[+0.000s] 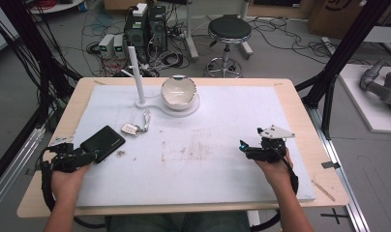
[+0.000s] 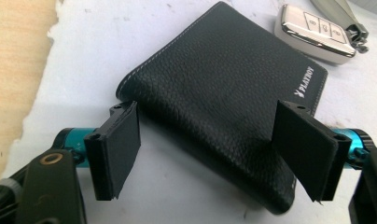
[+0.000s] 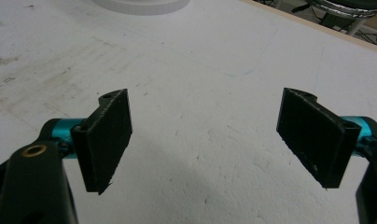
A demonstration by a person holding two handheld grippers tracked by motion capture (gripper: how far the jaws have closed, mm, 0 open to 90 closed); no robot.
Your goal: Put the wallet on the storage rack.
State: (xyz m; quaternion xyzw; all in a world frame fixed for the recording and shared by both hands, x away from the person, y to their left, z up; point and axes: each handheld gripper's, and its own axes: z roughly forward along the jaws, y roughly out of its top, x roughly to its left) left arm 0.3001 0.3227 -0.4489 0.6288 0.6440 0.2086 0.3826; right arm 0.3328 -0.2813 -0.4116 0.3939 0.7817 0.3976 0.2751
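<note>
At the tabletop's (image 1: 290, 104) left edge, the left tongs (image 2: 207, 154) stood released, jaws straddling the one black wallet (image 2: 224, 98) without touching it; this looked like the approach to a grasp, which would call for closing squarely. One car key (image 2: 317, 32) lay just beyond. The right tongs (image 3: 207, 140) hung released over bare white mat.

Behind the table (image 1: 300, 104), a black stool (image 1: 229, 30) and 2 computer towers (image 1: 146, 26) stand among floor cables.
</note>
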